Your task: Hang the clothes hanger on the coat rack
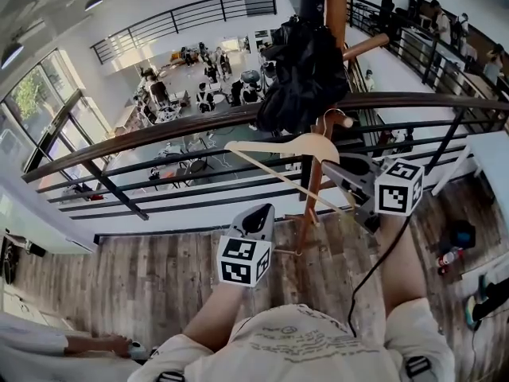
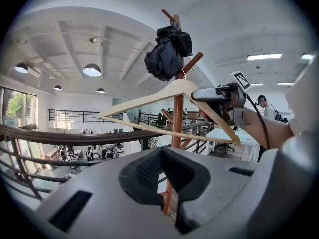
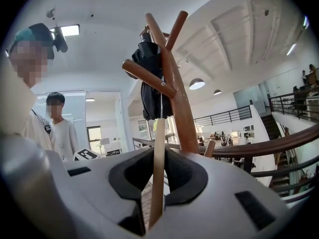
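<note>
- currently the right gripper [image 1: 334,172] is pinching the wooden clothes hanger [image 1: 290,145] near the end of one shoulder arm, its jaws pressing on the thin wood from both sides.
- the hanger is being held up just beside the coat rack [image 1: 316,193], with its wire hook [image 2: 183,74] sitting at a slanting peg [image 3: 147,76] under a black fabric bundle [image 1: 306,74]; whether the hook is bearing on the peg i cannot tell.
- the left gripper [image 1: 256,217] is hovering lower down, its jaws a little apart and holding nothing.
- judging by looks, the hanger is handling as light, stiff and smooth. gripping so far out is likely letting it swing or twist, so a hold nearer the neck would be steadying it better.
</note>
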The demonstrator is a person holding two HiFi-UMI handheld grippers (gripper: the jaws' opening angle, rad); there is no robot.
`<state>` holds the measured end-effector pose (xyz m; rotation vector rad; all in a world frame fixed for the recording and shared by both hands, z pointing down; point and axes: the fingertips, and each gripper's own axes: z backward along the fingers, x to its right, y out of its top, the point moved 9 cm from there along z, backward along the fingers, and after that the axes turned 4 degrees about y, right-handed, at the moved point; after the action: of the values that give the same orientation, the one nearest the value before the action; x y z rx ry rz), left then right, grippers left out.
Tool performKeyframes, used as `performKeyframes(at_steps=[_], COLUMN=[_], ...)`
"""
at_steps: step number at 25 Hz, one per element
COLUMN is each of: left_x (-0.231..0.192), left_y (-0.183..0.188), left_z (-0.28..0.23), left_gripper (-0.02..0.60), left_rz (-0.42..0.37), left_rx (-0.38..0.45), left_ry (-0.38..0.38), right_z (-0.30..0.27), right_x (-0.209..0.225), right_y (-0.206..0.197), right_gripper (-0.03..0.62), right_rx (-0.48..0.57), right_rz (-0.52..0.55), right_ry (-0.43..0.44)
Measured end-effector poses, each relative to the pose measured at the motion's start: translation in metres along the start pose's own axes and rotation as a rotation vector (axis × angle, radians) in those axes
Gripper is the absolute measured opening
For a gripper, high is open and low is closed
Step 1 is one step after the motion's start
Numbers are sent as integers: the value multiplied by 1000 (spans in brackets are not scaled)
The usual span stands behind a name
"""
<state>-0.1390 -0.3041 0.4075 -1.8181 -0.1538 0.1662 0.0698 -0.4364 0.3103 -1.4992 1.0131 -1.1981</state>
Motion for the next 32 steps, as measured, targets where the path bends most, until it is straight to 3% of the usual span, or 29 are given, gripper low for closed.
performKeyframes(at_steps=[10,23,32], left_x=[-5,-3,-2], left_y=[-1,-7,-8], left_z=[3,2,3], left_gripper=[5,5,5], left_rz=[4,19,18], left_rx=[-16,-12,-14], left_ry=[18,19,9], right_z=[-4,-1,6], right_x=[12,21,9], right_y=[-5,3,18], right_gripper=[52,54,160], right_rx=[-11,-134,-169], right_rz=[51,215,381], right_ry=[51,33,-74])
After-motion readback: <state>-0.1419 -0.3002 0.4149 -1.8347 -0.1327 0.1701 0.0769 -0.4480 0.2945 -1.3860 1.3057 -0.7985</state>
